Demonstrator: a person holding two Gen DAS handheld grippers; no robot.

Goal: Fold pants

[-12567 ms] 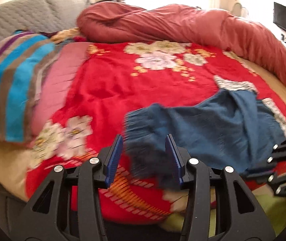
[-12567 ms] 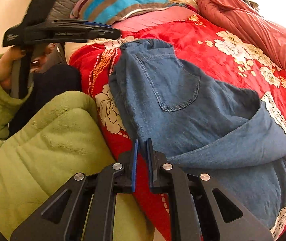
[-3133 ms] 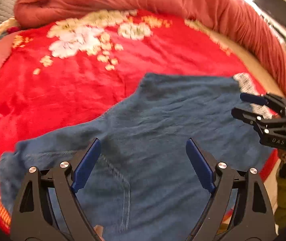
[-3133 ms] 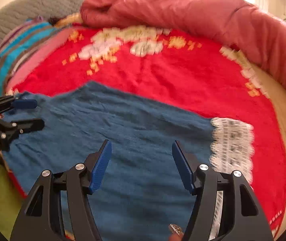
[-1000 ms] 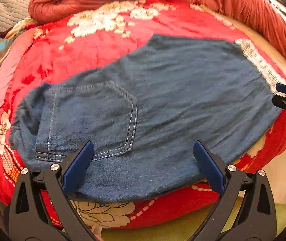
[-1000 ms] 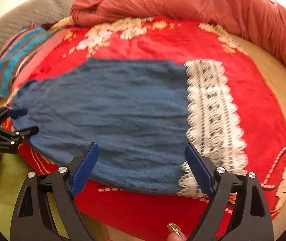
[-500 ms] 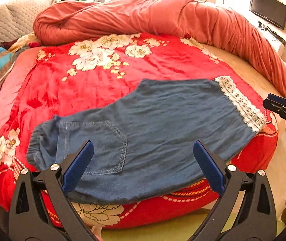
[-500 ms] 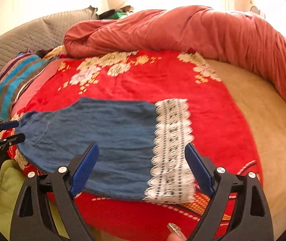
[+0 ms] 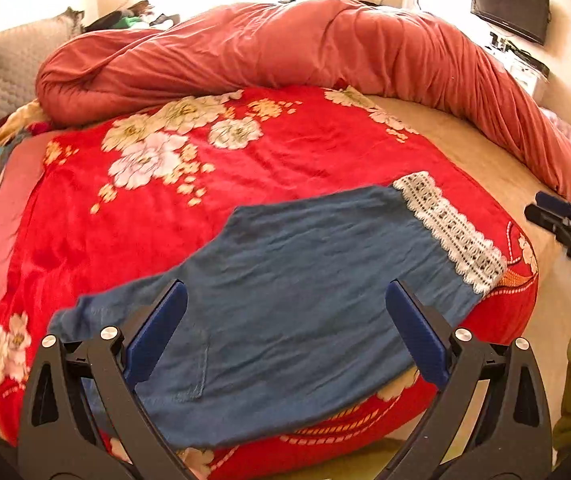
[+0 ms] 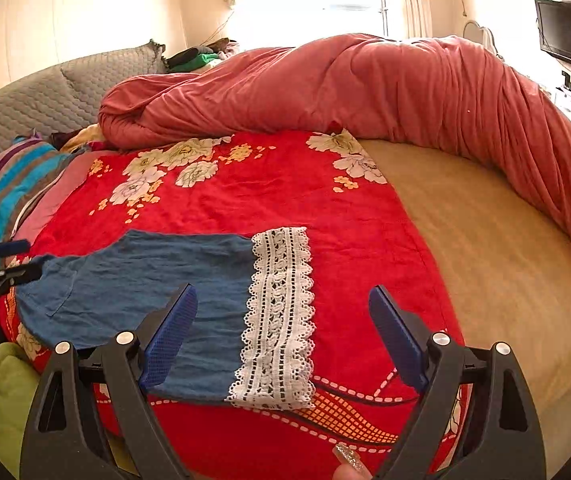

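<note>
Nearest to me, my left claw (image 9: 285, 328) hangs with its blue pads spread wide and nothing between them, above the seat end of the pants (image 9: 309, 300). My right claw (image 10: 283, 334) is released the same way, jaws apart and empty, over the hem end.

The pants lie flat on the red flowered blanket (image 9: 213, 208), close to the blanket's near edge, where it drops over the side of the bed. They look already doubled lengthwise, one leg on the other: I see a single back pocket (image 9: 189, 364) at the left end and one white lace cuff (image 10: 279, 316) at the right end. I cannot be sure from this angle that the lower leg lines up cleanly under the top one.

So I judge the first fold done and smoothed, neither claw gripping cloth. What is left, I think, is the crosswise fold: bringing the cuff toward the waist, perhaps twice.

Beyond the blanket's far edge sits the bunched pink quilt (image 10: 365, 88), well apart from the pants.
</note>
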